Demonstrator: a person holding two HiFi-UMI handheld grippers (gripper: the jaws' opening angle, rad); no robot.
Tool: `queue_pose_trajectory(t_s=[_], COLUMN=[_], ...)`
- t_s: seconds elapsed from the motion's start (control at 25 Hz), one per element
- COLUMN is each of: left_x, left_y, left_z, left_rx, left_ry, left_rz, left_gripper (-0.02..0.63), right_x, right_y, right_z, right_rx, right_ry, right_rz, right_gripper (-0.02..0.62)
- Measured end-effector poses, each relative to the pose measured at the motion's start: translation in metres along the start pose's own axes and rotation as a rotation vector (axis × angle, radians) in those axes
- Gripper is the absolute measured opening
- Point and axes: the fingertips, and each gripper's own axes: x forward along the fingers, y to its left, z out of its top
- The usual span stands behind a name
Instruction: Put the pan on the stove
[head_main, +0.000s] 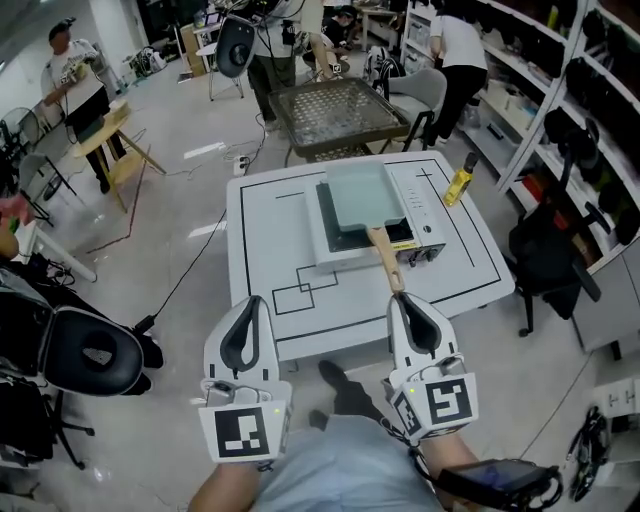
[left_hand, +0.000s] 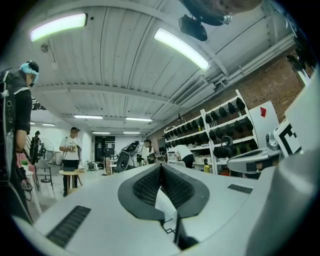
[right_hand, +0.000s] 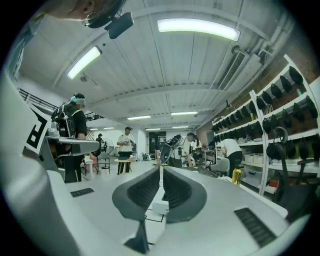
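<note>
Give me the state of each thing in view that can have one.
Pan: resting on the stove, handle pointing toward the person.
Stove: carrying the pan; lit or not, cannot tell.
Yellow bottle: upright, cap on.
Left gripper: shut, empty.
Right gripper: shut, empty.

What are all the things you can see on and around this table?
pale green rectangular pan with wooden handle: 1, green, on the stove
white portable stove: 1, white, middle of the table
white table with black lines: 1, white, in front of the person
yellow bottle: 1, yellow, table's far right edge
grey mesh-top table: 1, grey, behind the white table
black chair: 1, black, floor at left
left gripper: 1, white and black, near table edge, shut, empty
right gripper: 1, white and black, by the pan handle's end, shut, empty
</note>
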Motion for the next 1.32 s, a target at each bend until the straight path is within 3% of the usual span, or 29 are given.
queue_pose_trajectory(t_s=[0.4,1.08,1.32], left_x=[-0.01,-0.018,-0.019], left_y=[-0.003,0.012,0.01], left_z=[-0.001,0.0,0.0], left_rx=[-0.035,-0.011,-0.044], left_ry=[-0.011,0.007,-0.016], left_rz=[-0.008,0.024,0.008], left_gripper=[0.018,0.018,0.018], right_x=[-0.01,-0.01,-0.009], right_y=[0.003,0.018,0.019], right_z=[0.005,0.008,0.008], right_rx=[-0.026,-0.039,-0.039], right_ry=[-0.011,-0.017,-0.018], right_rz=[-0.014,0.006,0.004], right_gripper=[0.048,0.048,0.048])
